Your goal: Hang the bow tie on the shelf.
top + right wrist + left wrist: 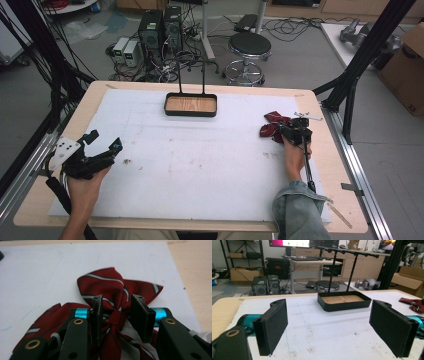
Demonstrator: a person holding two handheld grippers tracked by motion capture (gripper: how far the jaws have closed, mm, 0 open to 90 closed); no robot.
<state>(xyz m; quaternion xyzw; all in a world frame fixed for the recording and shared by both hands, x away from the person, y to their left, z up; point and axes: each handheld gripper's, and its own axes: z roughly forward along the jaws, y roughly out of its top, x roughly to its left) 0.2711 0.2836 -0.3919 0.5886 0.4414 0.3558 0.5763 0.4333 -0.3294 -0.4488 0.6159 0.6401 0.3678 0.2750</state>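
A dark red bow tie (272, 127) with white stripes lies at the right of the white mat (190, 160). My right gripper (285, 131) points at it from the near side. In the right gripper view the bow tie (105, 285) has its knot between the jaws of the right gripper (117, 298). The left pad is close against the fabric, and a narrow gap shows at the right pad. My left gripper (105, 140) rests open at the mat's left edge, with nothing between its fingers (274, 322).
A black tray (191, 114) with a wooden floor stands at the far middle of the mat, with two thin posts (179, 75) rising behind it. In the left gripper view the tray (344, 305) is straight ahead. A stool (249, 47) and computers stand beyond the table.
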